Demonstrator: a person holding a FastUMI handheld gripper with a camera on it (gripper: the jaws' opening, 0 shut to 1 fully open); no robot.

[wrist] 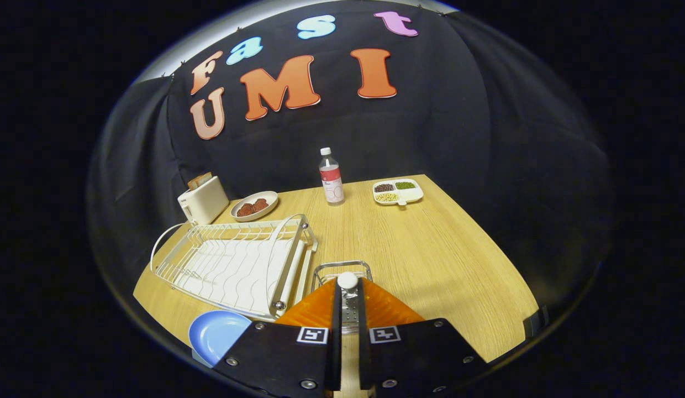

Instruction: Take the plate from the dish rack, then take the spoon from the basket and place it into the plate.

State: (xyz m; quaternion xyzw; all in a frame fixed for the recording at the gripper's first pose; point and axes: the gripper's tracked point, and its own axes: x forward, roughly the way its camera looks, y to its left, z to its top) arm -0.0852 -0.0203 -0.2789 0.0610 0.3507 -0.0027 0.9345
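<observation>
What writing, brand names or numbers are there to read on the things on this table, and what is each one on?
Clear plastic bottle with a red label: there is print on it, too small to read.
Black two-finger gripper, shut on the white-tipped metal spoon: black-and-white square markers on its fingers, patterns rather than words.
Nothing quotable: no other thing on the wooden table carries legible text.

Hiding most of the small wire basket (342,269) and all but the white-tipped handle of the spoon (348,281) behind the orange-and-black gripper (348,298), covering part of the round blue plate (215,333), leaving the clear bottle's (331,177) red label too small for reading.
</observation>
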